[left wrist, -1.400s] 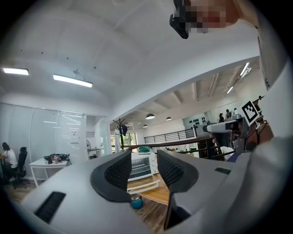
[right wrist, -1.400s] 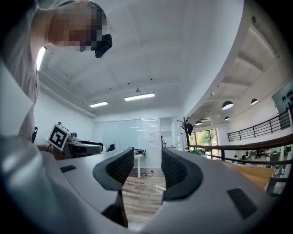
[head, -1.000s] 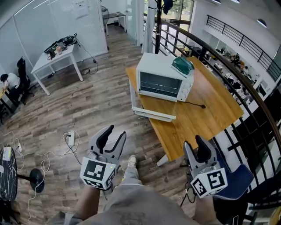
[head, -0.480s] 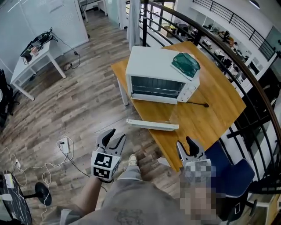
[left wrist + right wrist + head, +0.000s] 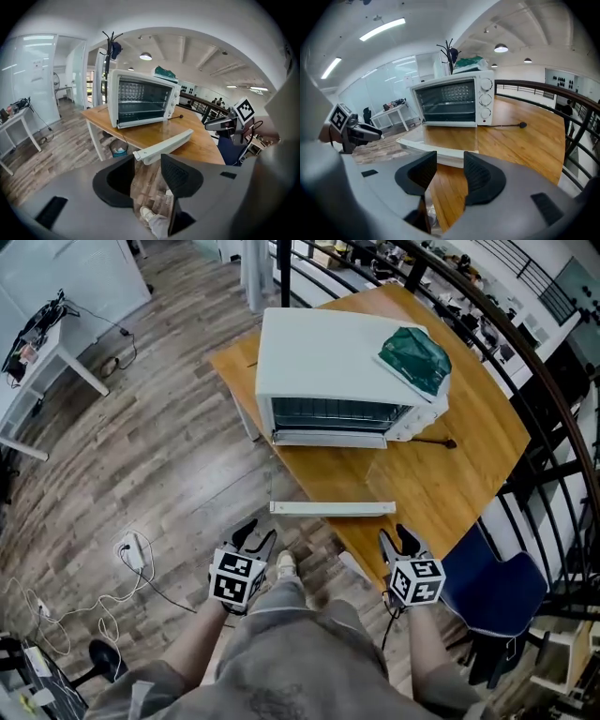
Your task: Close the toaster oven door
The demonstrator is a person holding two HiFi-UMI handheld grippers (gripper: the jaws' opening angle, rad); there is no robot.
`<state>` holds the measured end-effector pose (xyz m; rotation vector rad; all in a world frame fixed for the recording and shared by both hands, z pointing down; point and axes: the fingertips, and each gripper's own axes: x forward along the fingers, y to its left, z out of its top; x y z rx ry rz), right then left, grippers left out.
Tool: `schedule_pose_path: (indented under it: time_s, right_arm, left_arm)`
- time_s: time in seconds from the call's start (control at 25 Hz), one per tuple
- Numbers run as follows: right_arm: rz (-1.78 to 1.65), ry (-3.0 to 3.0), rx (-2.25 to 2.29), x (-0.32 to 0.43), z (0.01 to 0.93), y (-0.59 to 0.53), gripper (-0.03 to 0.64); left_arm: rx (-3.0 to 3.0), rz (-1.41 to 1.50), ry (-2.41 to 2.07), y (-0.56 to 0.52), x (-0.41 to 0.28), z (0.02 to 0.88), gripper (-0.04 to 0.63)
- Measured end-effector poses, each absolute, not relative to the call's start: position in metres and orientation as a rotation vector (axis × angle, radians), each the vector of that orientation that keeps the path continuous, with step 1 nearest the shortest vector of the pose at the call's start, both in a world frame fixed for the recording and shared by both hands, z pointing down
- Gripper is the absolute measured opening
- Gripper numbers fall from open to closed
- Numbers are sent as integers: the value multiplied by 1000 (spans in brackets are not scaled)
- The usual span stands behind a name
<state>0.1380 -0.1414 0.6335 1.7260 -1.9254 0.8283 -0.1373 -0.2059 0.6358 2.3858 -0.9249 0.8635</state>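
Observation:
A white toaster oven [image 5: 337,371] stands on a wooden table [image 5: 450,465], its glass door dropped open flat toward me. The door's white handle bar [image 5: 333,508] reaches past the table's near edge. A green cloth [image 5: 417,357] lies on the oven's top. In the left gripper view the oven [image 5: 140,98] is ahead and the handle bar [image 5: 164,146] lies just beyond the jaws. The right gripper view shows the oven [image 5: 454,102] and the handle bar [image 5: 440,157] close ahead. My left gripper [image 5: 251,538] and right gripper [image 5: 398,542] hang open and empty below the handle bar.
A black cable with a plug [image 5: 441,442] trails on the table right of the oven. A blue chair [image 5: 492,592] stands at the right by a black railing [image 5: 553,427]. A power strip with cords [image 5: 131,554] lies on the wooden floor at the left. A white desk [image 5: 37,352] is far left.
The view has closed in on the oven and tilted down. Both grippers now sit nearer the open door's handle bar, the left under its left end, the right under its right end.

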Motion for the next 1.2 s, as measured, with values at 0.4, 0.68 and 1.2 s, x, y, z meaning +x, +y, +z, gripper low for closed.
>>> schedule_pose_path:
  time_s: [0.4,0.68,1.2]
  right_arm:
    - [974,-1795,1682,152,706,-150,187]
    - [990,-1803,1679,160,731,-166,187]
    - [951,-2013,1649,164,652,-199,110]
  left_arm:
    - [2303,967,-806,-217,-123,703,179]
    - [2254,909,-823,-225,-113,722,181]
    - [2287,680,-983,-256,-102,647,163]
